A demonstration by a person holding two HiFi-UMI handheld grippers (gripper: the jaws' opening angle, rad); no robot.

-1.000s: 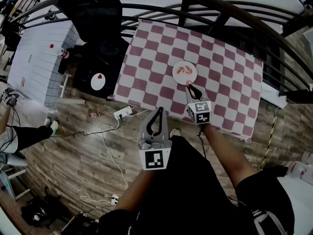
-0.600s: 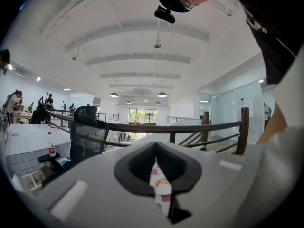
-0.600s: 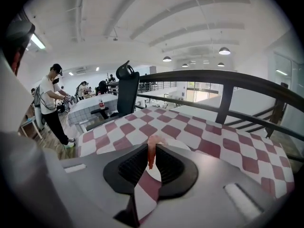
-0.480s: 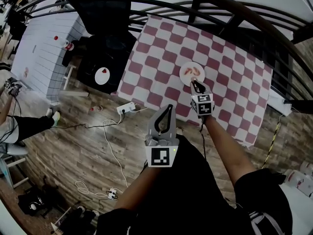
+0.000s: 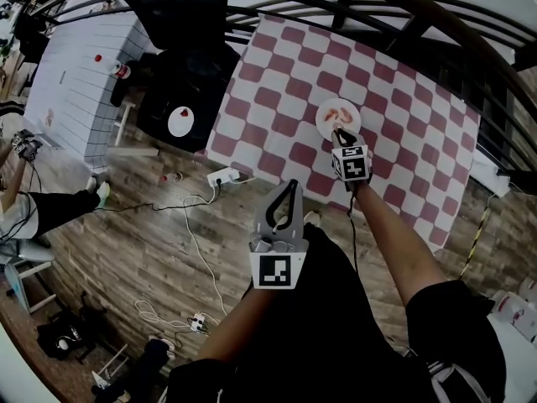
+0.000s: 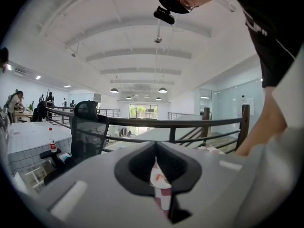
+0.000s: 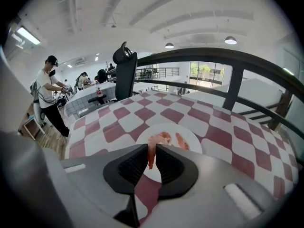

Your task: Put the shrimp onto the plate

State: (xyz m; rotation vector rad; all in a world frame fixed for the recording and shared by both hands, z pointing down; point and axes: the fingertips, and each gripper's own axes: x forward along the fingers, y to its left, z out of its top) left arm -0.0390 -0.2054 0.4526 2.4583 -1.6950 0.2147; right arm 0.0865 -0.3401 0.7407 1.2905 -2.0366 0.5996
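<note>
Head view: we look down on a table under a red-and-white checked cloth (image 5: 277, 99), with one white plate (image 5: 324, 110) near its middle. The right gripper (image 5: 337, 132) reaches over the plate's near rim. The left gripper (image 5: 290, 186) is held well back from the table, above the wooden floor (image 5: 143, 250). At this scale the plate's contents are only reddish marks that we cannot count.

Right gripper view: here we resolve what the head view cannot. The jaws are clenched on one shrimp (image 7: 150, 156), which hangs upright between them over the near part of the plate (image 7: 193, 145). Two further shrimp (image 7: 162, 137) lie on the plate, the second (image 7: 182, 141) just beside the first. That gives three shrimp in all. Whether the gripped one touches the plate we cannot tell, since the jaws cover its lower end. One person (image 7: 50, 94) stands at the left beyond the table, and a black office chair (image 7: 124, 70) stands at the far edge.

Left gripper view: the jaws are pressed together and grasp nothing. Through the thin slit between them we see only a sliver of the checked cloth. This view alone shows the ceiling lamps and a bottle (image 6: 49, 139) on a white table at the left.

Only the head view shows a white power strip (image 5: 222, 175) on the floor, and a small white disc with a red spot (image 5: 182, 122) on a dark seat, which is too small to identify.
</note>
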